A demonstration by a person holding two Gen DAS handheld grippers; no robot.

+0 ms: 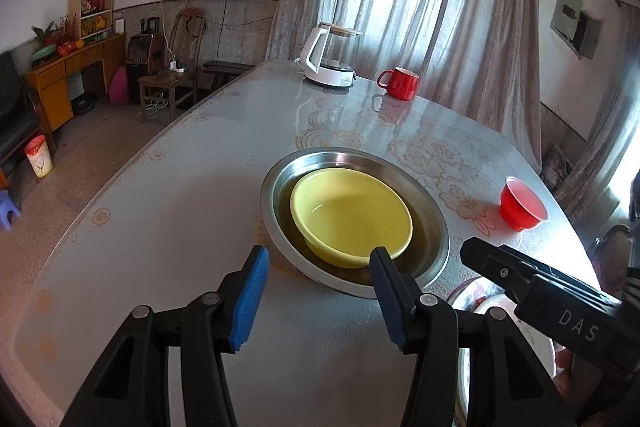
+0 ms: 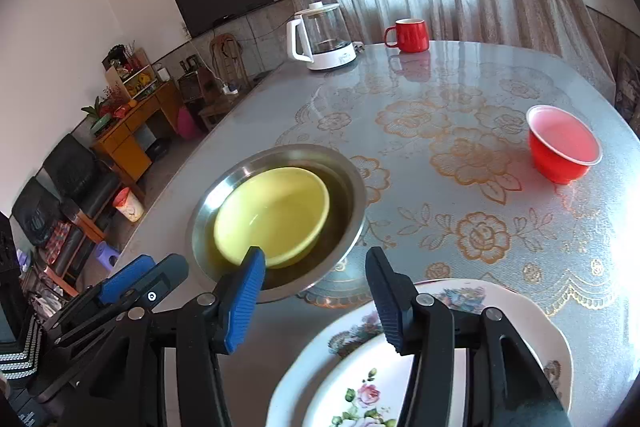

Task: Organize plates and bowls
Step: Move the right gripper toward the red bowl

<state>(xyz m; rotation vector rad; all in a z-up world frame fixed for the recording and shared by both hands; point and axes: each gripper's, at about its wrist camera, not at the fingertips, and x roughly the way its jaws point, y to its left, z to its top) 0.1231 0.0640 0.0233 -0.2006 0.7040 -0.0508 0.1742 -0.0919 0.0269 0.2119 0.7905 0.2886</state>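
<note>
Desk (image 2: 460,75) with a floral cover carries everything. Steel dish (image 1: 434,223) near its middle holds a yellow bowl (image 1: 348,211) nested inside. Floral plates (image 2: 472,297) lie stacked at the near edge, beside the dish. Red bowl (image 2: 562,147) stands well apart, to the right. Left gripper (image 1: 320,267) and right gripper (image 2: 316,269) hover with jaws open, gripping nothing.
</note>
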